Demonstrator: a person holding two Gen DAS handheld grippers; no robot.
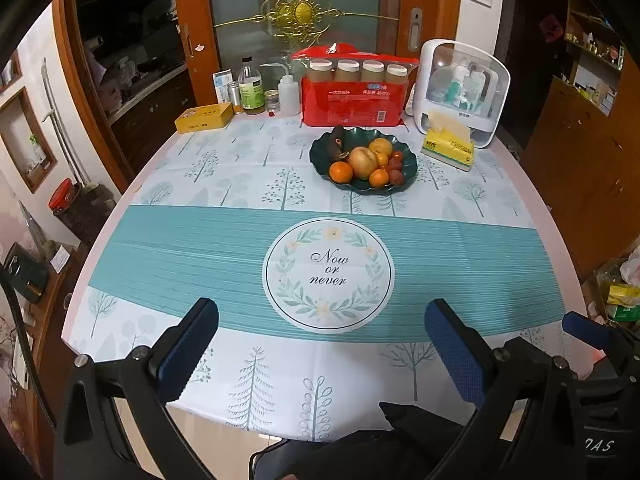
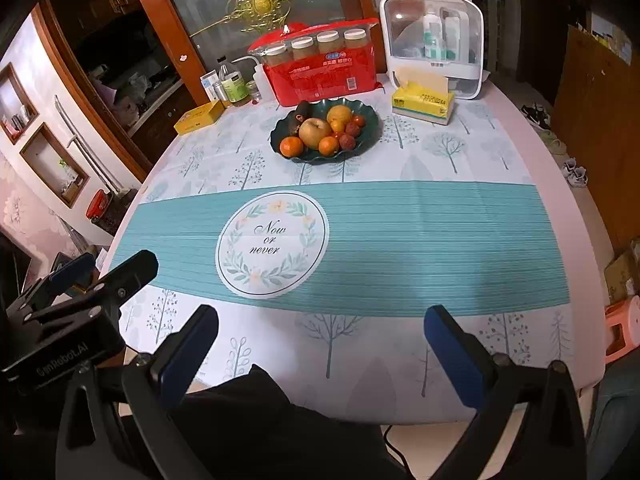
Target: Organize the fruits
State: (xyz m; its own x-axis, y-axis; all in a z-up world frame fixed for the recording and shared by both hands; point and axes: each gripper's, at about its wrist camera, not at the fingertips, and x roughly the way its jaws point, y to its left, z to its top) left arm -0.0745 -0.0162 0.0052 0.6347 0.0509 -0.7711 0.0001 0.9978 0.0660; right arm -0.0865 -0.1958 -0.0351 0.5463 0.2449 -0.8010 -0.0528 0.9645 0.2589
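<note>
Fruits (image 1: pixel 366 162) heaped in dark green dish (image 1: pixel 408 168) at bench (image 1: pixel 520 184) far side, well ahead of both claws; left claw (image 1: pixel 324 344) and right claw (image 2: pixel 322 344) both wide, empty, near edge; neither clearly nearer

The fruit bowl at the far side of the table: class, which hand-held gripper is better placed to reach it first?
Neither is clearly better. The left hand-held gripper and the right hand-held gripper both hover open and empty at the near edge, far from the fruit bowl; each has a clear path.
</note>
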